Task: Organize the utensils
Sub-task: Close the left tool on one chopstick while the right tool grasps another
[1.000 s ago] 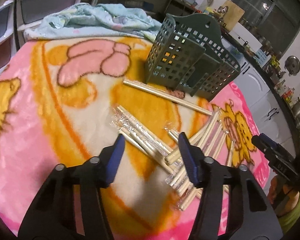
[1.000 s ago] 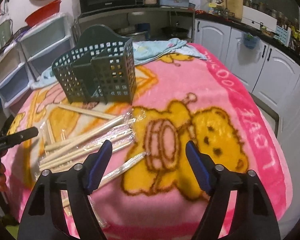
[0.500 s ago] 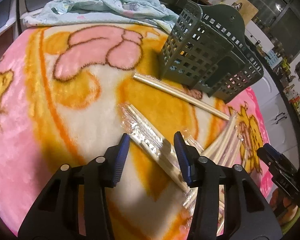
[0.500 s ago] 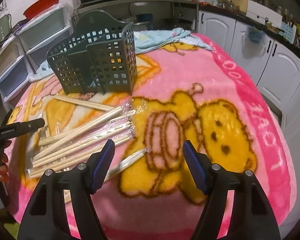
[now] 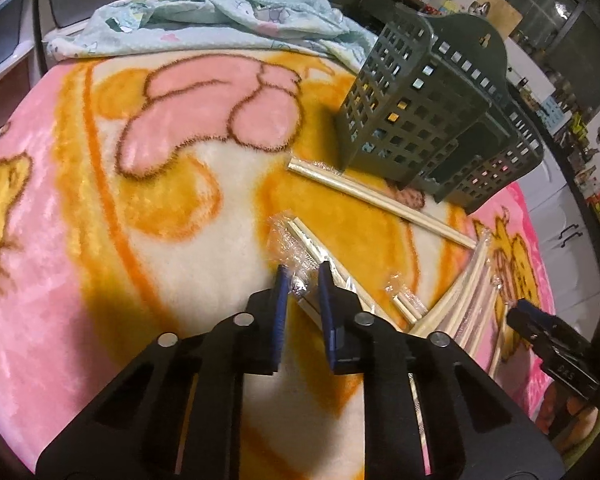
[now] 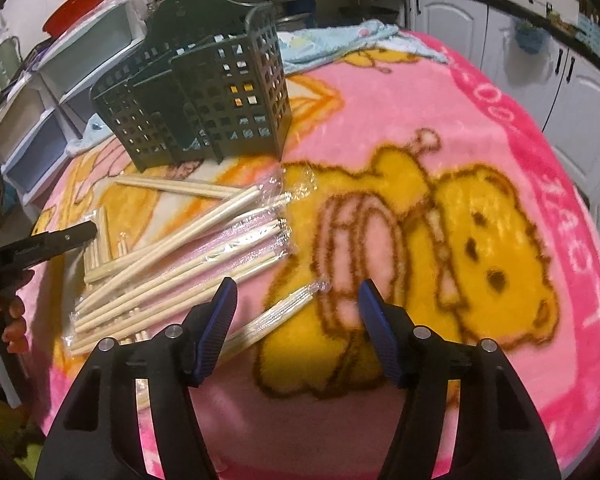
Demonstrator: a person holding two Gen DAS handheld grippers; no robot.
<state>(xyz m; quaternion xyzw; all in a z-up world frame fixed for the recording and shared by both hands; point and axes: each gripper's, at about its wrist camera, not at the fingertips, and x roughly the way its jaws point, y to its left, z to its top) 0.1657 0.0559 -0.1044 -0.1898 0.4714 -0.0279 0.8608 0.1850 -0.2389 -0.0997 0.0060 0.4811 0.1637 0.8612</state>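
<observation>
Several pairs of pale wooden chopsticks (image 6: 180, 264) in clear wrappers lie piled on the blanket in front of the dark green slotted utensil basket (image 6: 204, 92). In the left wrist view the basket (image 5: 420, 120) stands at the upper right. My left gripper (image 5: 303, 280) is closing on one wrapped chopstick pair (image 5: 300, 240), and the crinkled wrapper sits pinched between its blue pads. My right gripper (image 6: 298, 286) is low over the blanket with its jaws wide and closing. One separate wrapped pair (image 6: 276, 314) lies between its fingers, untouched.
A pink cartoon blanket (image 5: 60, 240) covers the table. A light blue cloth (image 5: 220, 12) is bunched at its far edge. One more pair (image 5: 380, 200) lies against the basket's foot. Plastic drawers (image 6: 40, 120) stand to the left and white cabinets (image 6: 540, 60) to the right.
My left gripper moved forward and down onto the left wrapped pair and its jaws narrowed around it. My right gripper sank toward the blanket and its jaws narrowed a little.
</observation>
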